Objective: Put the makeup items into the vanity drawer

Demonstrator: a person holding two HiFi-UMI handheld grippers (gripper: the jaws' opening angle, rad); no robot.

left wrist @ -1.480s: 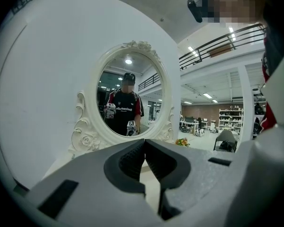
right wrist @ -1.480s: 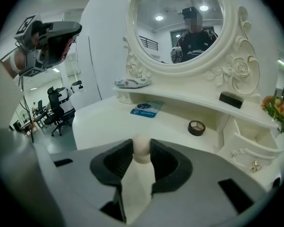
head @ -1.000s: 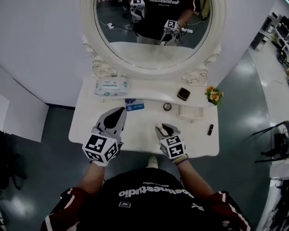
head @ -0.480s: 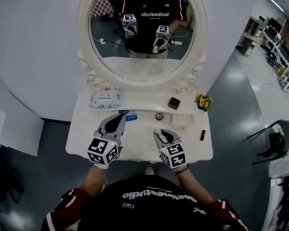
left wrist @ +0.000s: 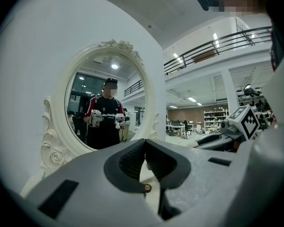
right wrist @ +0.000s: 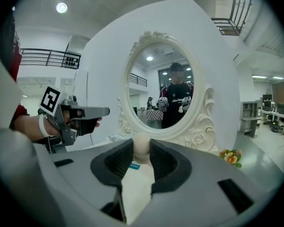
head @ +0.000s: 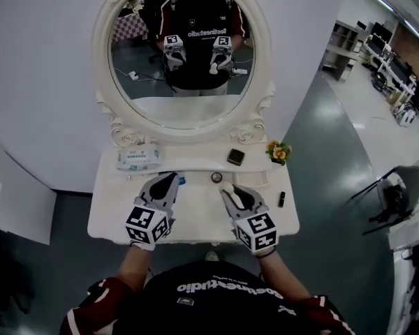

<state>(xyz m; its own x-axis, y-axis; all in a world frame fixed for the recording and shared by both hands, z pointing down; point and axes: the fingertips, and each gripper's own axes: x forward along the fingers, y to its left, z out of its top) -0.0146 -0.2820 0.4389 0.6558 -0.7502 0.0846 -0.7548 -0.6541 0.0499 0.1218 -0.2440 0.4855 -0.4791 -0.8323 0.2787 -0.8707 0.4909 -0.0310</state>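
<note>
Right tongs (right wrist: 142, 155): clamped on a small, rounded beige makeup sponge (right wrist: 141, 145), pinched between the 2 ribbed pads and raised clear of the tabletop (head: 195, 218).
Left tongs (left wrist: 145, 143): tips together with nothing between them, held level beside the right ones over the front half of the tabletop.
Item in hand: 1, the sponge; it is not in the drawer yet.
Items on the tabletop: a small round pot (head: 216, 177) just beyond the right tongs, a black square compact (head: 235, 157) further back, a dark lipstick-like tube (head: 281, 199) near the right edge, and a small blue item (head: 182, 181) by the left tongs.
Other things: a pack of wipes (head: 138, 158) at the back left, a shallow white tray (head: 264, 180) and a little bunch of flowers (head: 278, 152) at the back right, all under the oval mirror (head: 181, 54).
Drawer: no view shows it, so I cannot tell whether it is open.
Progress: early, in my judgement; at most 1 item is on its way and at least 3 or 4 wait.
Left to do: get the drawer open if it is shut, drop the sponge in, then fetch the rest.
</note>
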